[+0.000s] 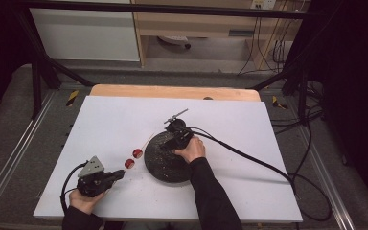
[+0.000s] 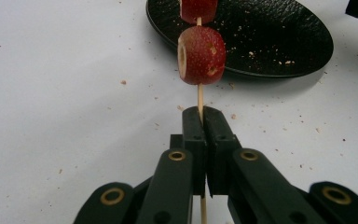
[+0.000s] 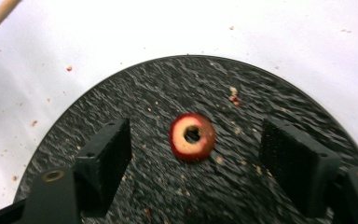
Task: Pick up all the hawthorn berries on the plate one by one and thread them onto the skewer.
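- Fruit comes first: we see two red hollowed pieces (image 2: 201, 54) threaded on a thin wooden skewer (image 2: 200, 100), the nearer one just beyond our left claw's tips, the farther one cut off by the top edge of the left gripper view.
- From the high view the two pieces (image 1: 133, 158) sit just left of the black plate (image 1: 160, 165), with the skewer's bare end running up and right along the plate's edge.
- Our left claw (image 2: 203, 116) is closed tight on the skewer, which passes between the pressed jaws; the hand (image 1: 84, 199) holds this gripper low at the near left of the white surface (image 1: 239, 139).
- A third red piece (image 3: 192, 136), cored with its pale ring facing up, lies alone on the plate's rough black face (image 3: 168, 93), with crumbs scattered round it.
- Our right claw (image 3: 193, 161) is spread wide above the plate, one jaw on either side of that piece and touching neither it nor, as far as we can tell, the plate.
- Small crumbs dot the white surface beside the plate, and the right gripper's cable (image 1: 249, 155) trails off to the right.
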A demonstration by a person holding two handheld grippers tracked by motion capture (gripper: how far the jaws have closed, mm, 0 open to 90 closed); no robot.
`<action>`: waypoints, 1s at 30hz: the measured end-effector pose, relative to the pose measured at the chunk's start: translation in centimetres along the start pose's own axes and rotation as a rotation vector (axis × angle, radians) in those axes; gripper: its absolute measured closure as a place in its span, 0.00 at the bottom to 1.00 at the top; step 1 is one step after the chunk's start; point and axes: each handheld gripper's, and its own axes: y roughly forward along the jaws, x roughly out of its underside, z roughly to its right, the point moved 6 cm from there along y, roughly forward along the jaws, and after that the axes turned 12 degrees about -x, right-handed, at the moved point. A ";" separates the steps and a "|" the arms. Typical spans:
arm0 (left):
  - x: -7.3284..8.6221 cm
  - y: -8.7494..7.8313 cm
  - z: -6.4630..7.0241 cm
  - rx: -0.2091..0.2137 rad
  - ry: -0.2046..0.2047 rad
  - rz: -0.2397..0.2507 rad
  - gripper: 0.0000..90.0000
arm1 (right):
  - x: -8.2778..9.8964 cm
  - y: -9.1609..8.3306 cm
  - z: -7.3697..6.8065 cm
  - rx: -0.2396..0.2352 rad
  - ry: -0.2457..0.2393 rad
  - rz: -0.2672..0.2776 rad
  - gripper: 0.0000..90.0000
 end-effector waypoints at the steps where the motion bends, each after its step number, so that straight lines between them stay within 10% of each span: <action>1: 0.0 0.0 0.0 0.000 0.000 0.000 0.98 | 0.0 0.2 0.0 -0.009 0.012 -0.005 0.34; 30: 0.0 0.0 0.1 0.004 0.003 0.001 0.98 | 0.2 1.4 0.7 -0.049 0.068 -0.032 0.69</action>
